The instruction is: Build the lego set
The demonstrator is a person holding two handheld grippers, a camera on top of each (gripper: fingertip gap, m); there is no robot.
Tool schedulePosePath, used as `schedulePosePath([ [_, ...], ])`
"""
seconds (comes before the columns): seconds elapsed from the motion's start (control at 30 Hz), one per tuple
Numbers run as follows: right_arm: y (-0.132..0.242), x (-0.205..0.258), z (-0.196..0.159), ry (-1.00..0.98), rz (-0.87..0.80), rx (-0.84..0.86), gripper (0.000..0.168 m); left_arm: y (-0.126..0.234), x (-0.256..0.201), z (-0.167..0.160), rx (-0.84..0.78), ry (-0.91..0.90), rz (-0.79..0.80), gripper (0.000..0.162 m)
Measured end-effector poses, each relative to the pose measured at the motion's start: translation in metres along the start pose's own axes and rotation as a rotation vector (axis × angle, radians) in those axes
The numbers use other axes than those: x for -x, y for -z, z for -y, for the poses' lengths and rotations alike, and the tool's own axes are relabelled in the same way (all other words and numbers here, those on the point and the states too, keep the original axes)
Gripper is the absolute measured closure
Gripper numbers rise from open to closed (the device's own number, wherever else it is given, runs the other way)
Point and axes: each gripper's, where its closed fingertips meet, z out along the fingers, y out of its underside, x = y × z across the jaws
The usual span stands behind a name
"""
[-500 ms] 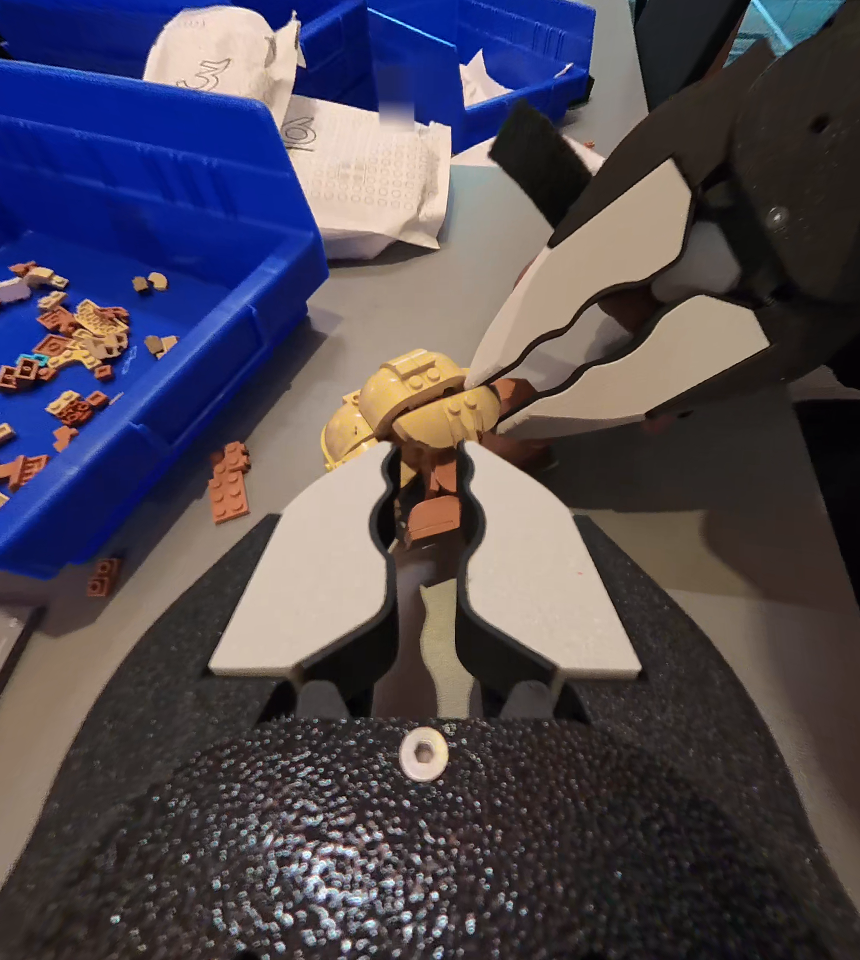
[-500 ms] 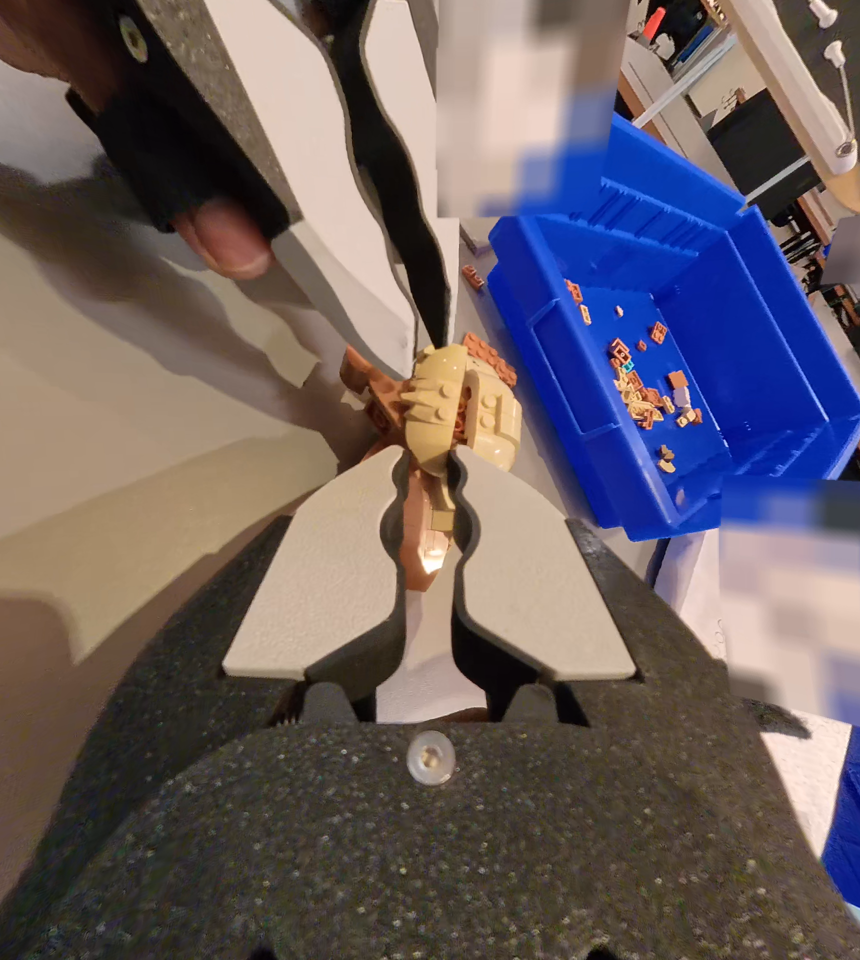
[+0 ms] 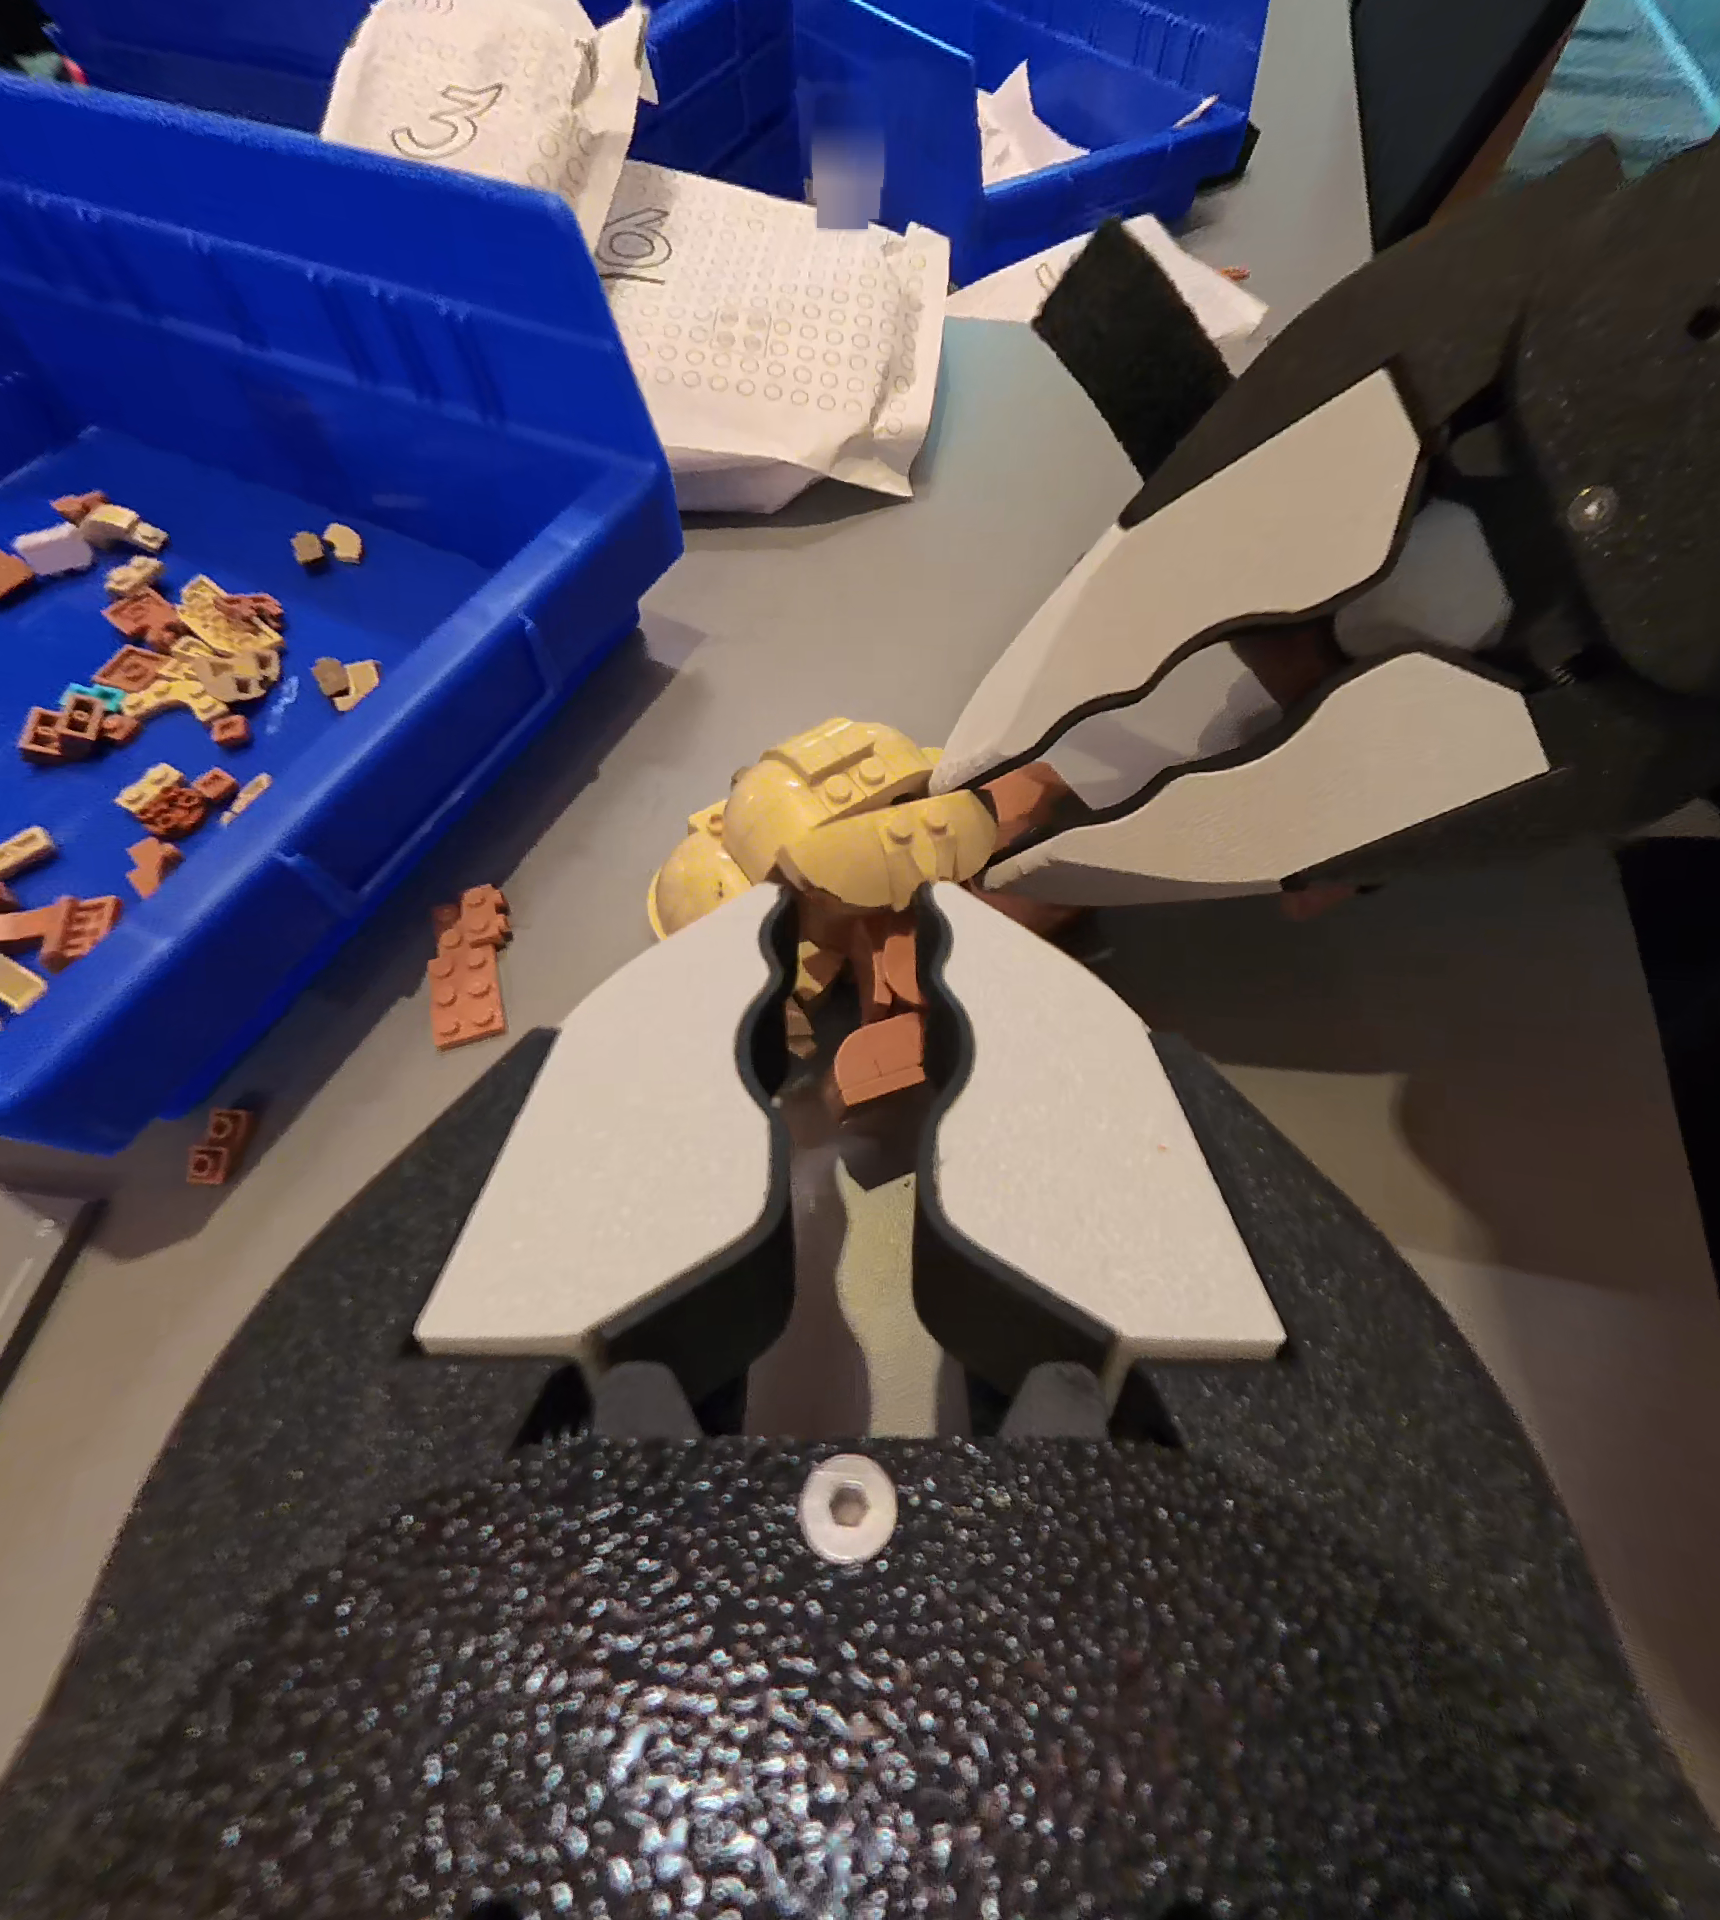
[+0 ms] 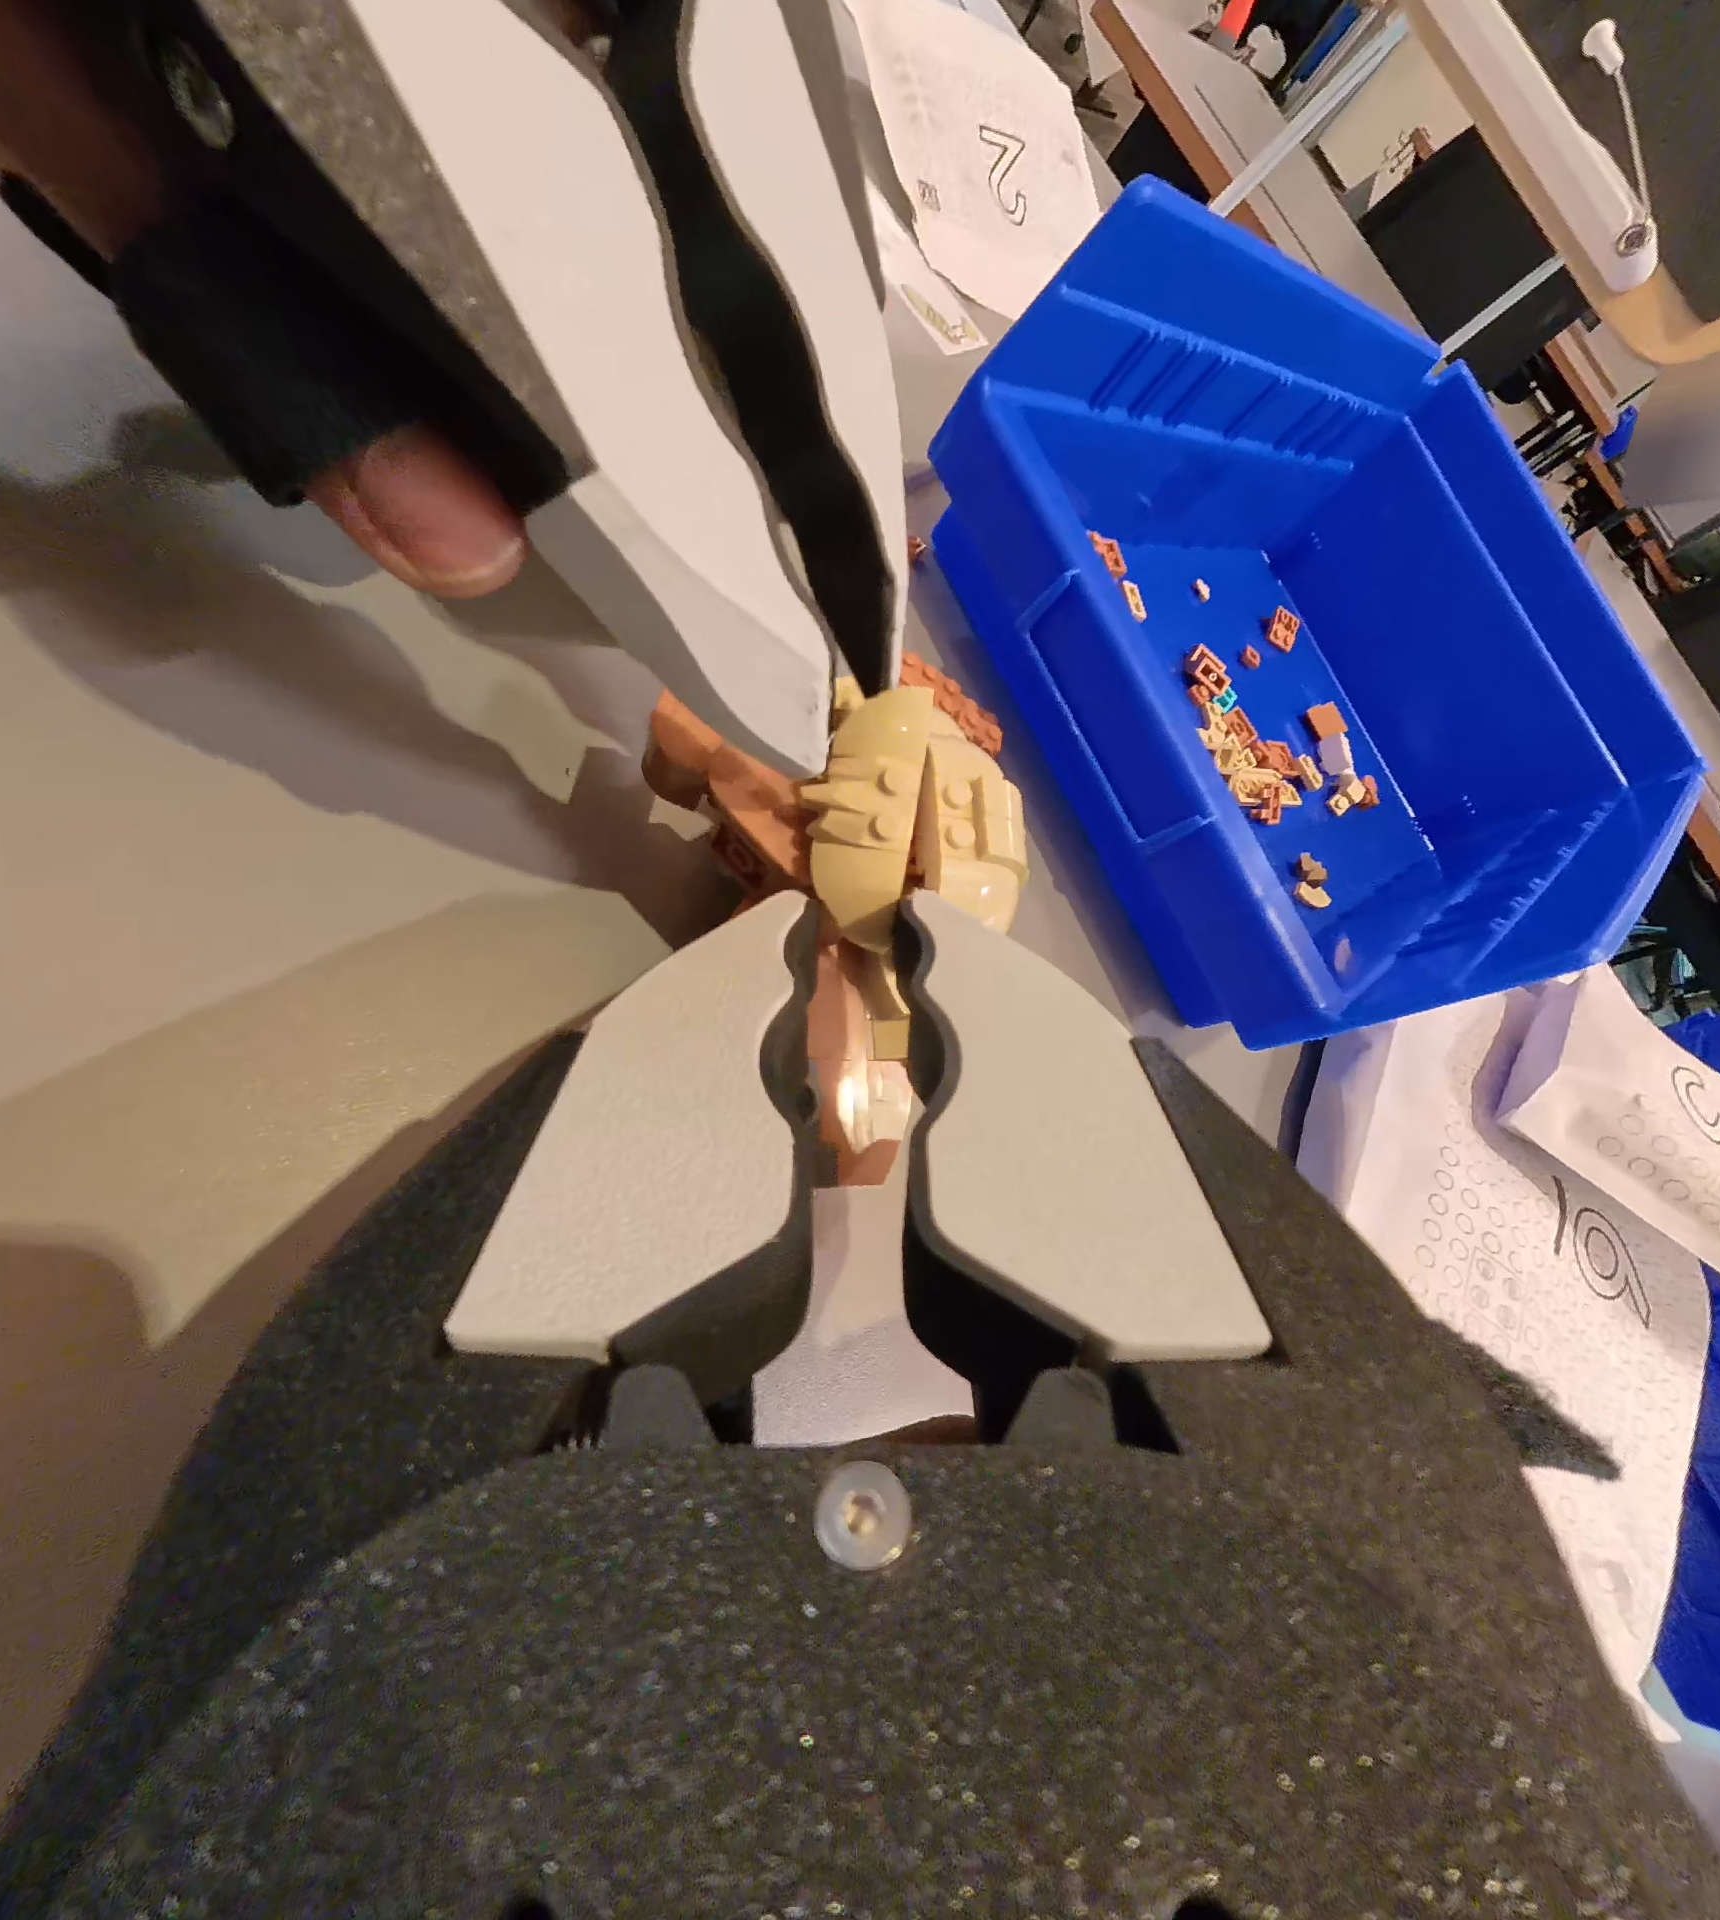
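Gripping the model (image 3: 851,831) from two sides: left gripper (image 3: 854,914) clamped on its brown lower part, tan domed top sticking out just past the fingertips; right gripper (image 4: 851,925) clamped on it likewise, coming in from the left gripper's right. Lying left of the left jaws, on the table (image 3: 814,582): loose brown plates (image 3: 466,977), then a blue bin (image 3: 565,644) holding small brown and tan bricks (image 3: 160,675). Beyond the tips, white numbered bags (image 3: 773,353).

Warm indoor light, hard shadows on table (image 4: 160,987), wide-angle edge distortion, sharp centre
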Motion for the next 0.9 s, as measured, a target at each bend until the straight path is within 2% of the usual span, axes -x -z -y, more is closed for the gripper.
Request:
schedulePosePath([
  [0.17, 0.000, -0.003, -0.001, -0.012, -0.023, 0.009, 0.155, -0.002, -0.003, -0.001, 0.022, -0.066, 0.031, 0.142],
  [0.9, 0.000, -0.012, -0.005, -0.019, -0.072, 0.018, 0.151, -0.006, -0.004, -0.005, 0.051, -0.113, 0.064, 0.143],
])
